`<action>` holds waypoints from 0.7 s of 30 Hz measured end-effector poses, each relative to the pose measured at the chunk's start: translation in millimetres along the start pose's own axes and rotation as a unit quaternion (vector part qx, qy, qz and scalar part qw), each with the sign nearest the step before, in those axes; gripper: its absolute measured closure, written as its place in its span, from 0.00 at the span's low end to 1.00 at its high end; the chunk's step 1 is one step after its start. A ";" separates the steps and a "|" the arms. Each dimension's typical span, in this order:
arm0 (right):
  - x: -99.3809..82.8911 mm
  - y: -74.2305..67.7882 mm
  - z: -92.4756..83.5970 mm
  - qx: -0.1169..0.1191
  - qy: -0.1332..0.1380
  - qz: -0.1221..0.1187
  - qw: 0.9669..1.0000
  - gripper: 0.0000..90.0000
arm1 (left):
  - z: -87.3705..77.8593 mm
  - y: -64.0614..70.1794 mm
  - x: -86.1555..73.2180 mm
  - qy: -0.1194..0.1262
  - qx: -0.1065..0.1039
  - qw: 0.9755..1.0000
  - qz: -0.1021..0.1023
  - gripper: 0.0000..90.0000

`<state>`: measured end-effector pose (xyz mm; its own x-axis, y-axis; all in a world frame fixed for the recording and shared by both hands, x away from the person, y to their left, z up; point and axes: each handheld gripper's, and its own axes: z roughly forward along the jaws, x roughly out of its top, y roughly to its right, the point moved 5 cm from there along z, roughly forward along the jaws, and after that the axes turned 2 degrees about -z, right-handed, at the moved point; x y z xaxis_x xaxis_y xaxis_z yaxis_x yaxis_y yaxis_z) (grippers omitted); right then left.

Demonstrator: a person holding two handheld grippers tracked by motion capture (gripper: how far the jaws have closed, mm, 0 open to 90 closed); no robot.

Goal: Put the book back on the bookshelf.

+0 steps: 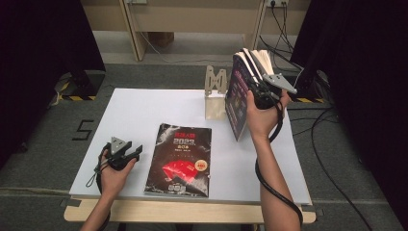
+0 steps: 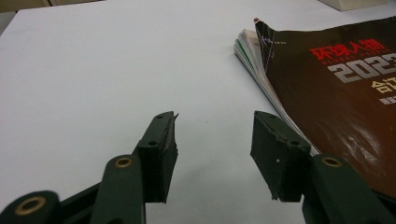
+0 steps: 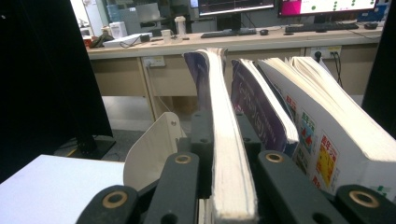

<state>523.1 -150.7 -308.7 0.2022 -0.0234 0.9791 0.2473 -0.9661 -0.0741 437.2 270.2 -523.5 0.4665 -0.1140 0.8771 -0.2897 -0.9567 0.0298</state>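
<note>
Gripping the purple-covered book (image 1: 239, 91) upright beside the wooden bookend (image 1: 215, 94), the right gripper (image 1: 262, 94) should probably slide it flush; left gripper (image 1: 132, 153) rests open.

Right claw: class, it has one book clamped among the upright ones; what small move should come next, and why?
Probably lift the purple book clear, since the right claw is shut on its page edge while neighbouring books lean close beside the stand.

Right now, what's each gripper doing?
Left gripper: open, empty, beside the black magazine.
Right gripper: shut on an upright book.
</note>
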 end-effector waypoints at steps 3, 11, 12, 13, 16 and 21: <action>-0.1 -0.1 2.0 -0.001 0.001 0.000 1.000 0.93 | 0.1 0.0 0.0 0.000 0.000 1.000 0.000 0.55; 0.8 1.1 5.2 -0.010 0.004 -0.003 1.000 0.93 | -0.1 -0.2 -0.1 -0.001 0.000 1.000 0.002 0.55; 1.1 1.3 5.5 -0.012 0.004 -0.003 1.000 0.93 | -0.1 -0.1 -0.1 -0.001 0.000 1.000 0.002 0.55; 1.3 1.6 6.0 -0.012 0.005 -0.003 1.000 0.93 | -0.1 -0.1 -0.1 -0.001 0.000 1.000 0.002 0.55; 1.8 1.7 6.8 -0.013 0.005 0.000 1.000 0.93 | -0.1 0.0 -0.1 -0.001 0.000 1.000 0.001 0.55; 3.1 1.7 8.7 -0.012 0.007 -0.005 1.000 0.93 | -0.1 0.1 0.0 0.000 0.000 1.000 0.002 0.55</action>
<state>532.3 -150.2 -307.4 0.1866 -0.0178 0.9823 0.2253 -0.9724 -0.0604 437.0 270.1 -523.5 0.4654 -0.1171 0.8773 -0.2918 -0.9561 0.0272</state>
